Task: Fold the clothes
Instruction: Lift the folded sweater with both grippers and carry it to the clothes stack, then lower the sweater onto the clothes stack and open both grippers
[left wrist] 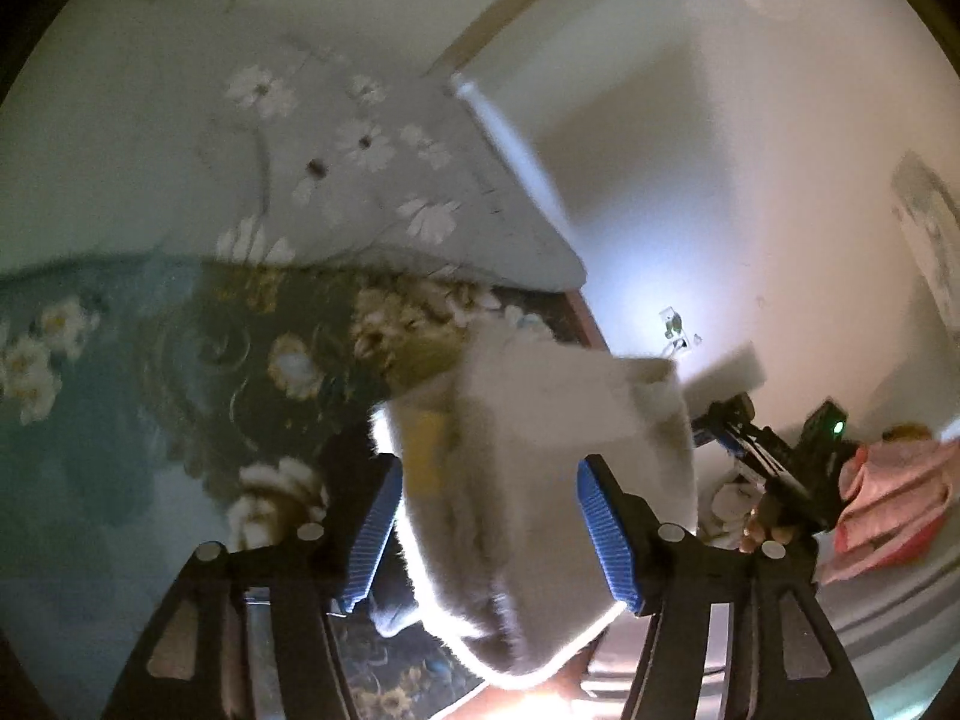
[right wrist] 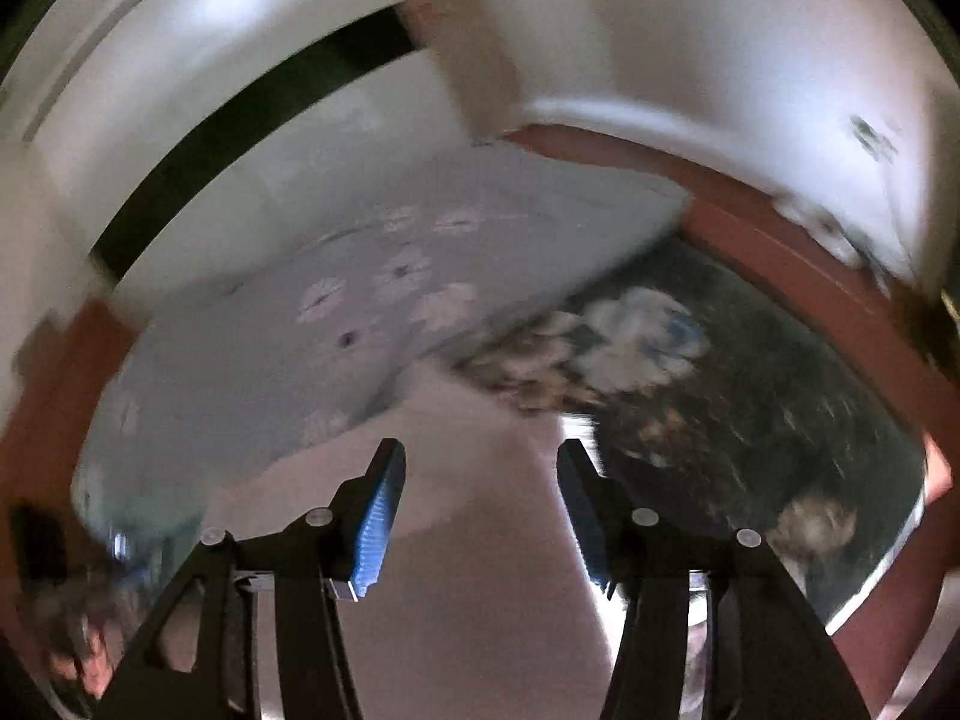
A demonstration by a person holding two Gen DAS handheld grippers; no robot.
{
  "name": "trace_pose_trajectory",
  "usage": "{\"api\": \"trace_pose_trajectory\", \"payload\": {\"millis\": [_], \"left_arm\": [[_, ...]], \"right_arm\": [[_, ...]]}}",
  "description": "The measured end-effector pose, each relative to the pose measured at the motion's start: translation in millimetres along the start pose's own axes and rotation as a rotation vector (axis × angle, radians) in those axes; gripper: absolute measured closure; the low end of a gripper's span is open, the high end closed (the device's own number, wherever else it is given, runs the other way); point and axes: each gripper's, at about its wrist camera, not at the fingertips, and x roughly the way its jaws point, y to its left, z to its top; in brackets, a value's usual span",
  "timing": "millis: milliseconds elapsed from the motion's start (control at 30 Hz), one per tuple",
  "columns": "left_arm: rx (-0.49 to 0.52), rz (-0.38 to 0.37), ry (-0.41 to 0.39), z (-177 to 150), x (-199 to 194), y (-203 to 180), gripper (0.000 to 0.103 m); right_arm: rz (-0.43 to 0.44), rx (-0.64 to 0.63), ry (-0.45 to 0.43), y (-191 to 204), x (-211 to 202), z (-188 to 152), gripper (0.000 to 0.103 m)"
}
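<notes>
white garment (left wrist: 540, 462) between spread left tongs (left wrist: 489, 525); right tongs (right wrist: 480, 516) spread over floral bedspread (right wrist: 720, 396)

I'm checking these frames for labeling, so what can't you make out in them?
- Left wrist view: white garment is blurred; whether the left gripper grips it is unclear.
- Right wrist view: motion blur smears the bedspread; the pale cloth past the right gripper is unidentifiable.
- Left wrist view: pink cloth is cut by the edge.

White fuzzy garment (left wrist: 528, 480), bunched and draped, hung above the dark floral bedspread (left wrist: 228, 354), details blurred
</notes>
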Motion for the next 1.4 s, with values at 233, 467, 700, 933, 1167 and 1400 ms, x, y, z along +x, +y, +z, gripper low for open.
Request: {"api": "trace_pose_trajectory", "payload": {"millis": [233, 467, 700, 933, 1167, 1400], "left_arm": [[0.153, 0.032, 0.050, -17.6, 30.4, -35.8, 0.038], [0.081, 0.054, 0.117, -28.8, 66.6, -15.6, 0.037], [0.005, 0.032, 0.149, -29.1, 75.1, 4.0, 0.037], [0.048, 0.032, 0.131, -30.0, 57.8, -3.4, 0.037], [0.110, 0.069, 0.081, -44.5, 30.8, 3.4, 0.037], [0.047, 0.084, 0.062, -68.0, 21.3, 27.4, 0.033]], "right_arm": [[-0.054, -0.216, 0.127, 31.5, 37.5, -27.0, 0.046], [-0.106, -0.185, 0.139, 17.3, 57.0, -33.7, 0.046], [-0.112, -0.190, 0.142, 18.1, 66.1, -35.0, 0.039], [-0.120, -0.163, 0.123, 24.7, 57.1, -33.1, 0.039], [-0.107, -0.104, -0.023, 32.2, 18.0, -46.6, 0.039], [-0.114, -0.138, -0.123, 60.4, -24.2, -95.0, 0.039]]}}
